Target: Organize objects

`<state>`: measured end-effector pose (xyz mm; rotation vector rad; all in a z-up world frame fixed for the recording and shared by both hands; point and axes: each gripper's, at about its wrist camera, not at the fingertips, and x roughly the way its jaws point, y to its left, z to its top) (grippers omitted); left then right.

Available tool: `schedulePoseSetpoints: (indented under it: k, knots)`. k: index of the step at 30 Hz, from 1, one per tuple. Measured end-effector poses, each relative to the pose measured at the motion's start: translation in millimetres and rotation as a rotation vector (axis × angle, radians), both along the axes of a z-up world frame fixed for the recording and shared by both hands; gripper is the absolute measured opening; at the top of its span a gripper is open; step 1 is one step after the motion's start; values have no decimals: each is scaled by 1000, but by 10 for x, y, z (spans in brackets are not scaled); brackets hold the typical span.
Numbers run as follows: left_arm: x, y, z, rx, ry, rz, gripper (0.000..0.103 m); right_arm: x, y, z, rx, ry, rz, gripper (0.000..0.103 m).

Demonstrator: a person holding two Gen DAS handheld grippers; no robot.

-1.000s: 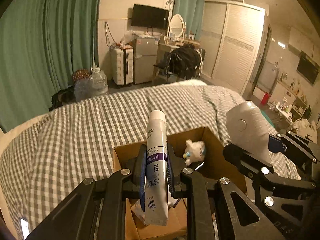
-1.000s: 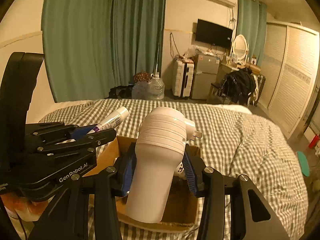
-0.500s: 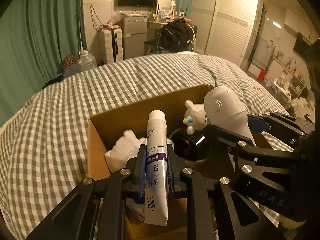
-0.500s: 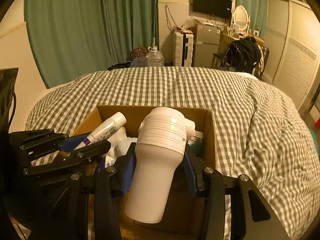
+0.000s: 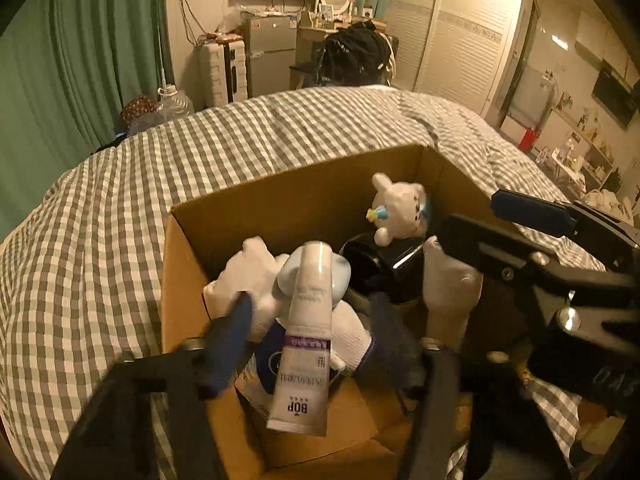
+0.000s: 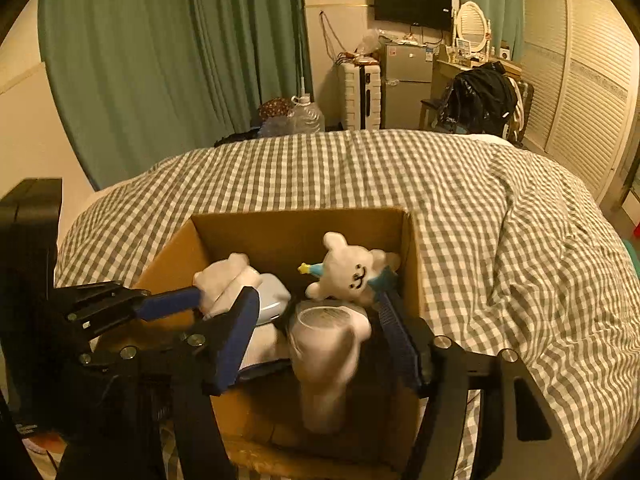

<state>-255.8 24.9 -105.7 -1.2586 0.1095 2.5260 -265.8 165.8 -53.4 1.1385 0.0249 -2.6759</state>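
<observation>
tube, label "bop", loose between left gripper fingers, just parted. right gripper fingers just parted around white dryer; only the right view shows the plush's face.

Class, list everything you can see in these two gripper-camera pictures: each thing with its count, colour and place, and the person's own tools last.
cardboard box: one, brown, on the bed.
checked bedcover: one, grey and white, under the box.
toothpaste tube: one, white with purple band, between the left gripper's jaws, untouched, over the box.
white appliance: one, blurred, between the right gripper's jaws, untouched.
plush bear: one, white with blue, box's far right corner.
white soft things: number unclear, box's left side.
black object: one, mid-box.
curtains: green, back wall.
television: one, black, wall-mounted.
left gripper: black, blue pads, jaws just opening.
right gripper: same colours, jaws just opening.
</observation>
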Motion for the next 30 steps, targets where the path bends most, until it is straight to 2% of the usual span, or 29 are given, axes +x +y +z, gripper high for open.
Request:
schedulePoseSetpoints:
  k: [3,5,8,9,12,17,20,23,26,30]
  knots:
    - [13,3,60,-6,4,6,71,2,58,71,-9,11,-15,69]
    - [15,-20,123,-4,12,15,78,1,78,125,-21,16,-19,70]
    - [2,-63,295,5,33,35,80,12,95,242,-42,26,-21,71]
    - [-5,-84,372,5,49,45,81,14,94,289,-45,31,-25,71]
    - [-3,-174,631,3,114,91,91,28,103,490,-40,68,-33,71]
    - [90,-261,1091,4,232,141,94,80,117,942,-43,175,-37,74]
    - [212,-275,1331,7,311,153,98,150,120,1181,-55,239,-40,84]
    - [368,-249,1530,18,369,150,101,306,127,1407,-64,320,-36,89]
    - [560,-209,1703,46,417,147,102,541,150,1554,-41,425,-57,95]
    - [831,-195,1868,50,483,163,103,798,187,1673,-12,509,-72,100]
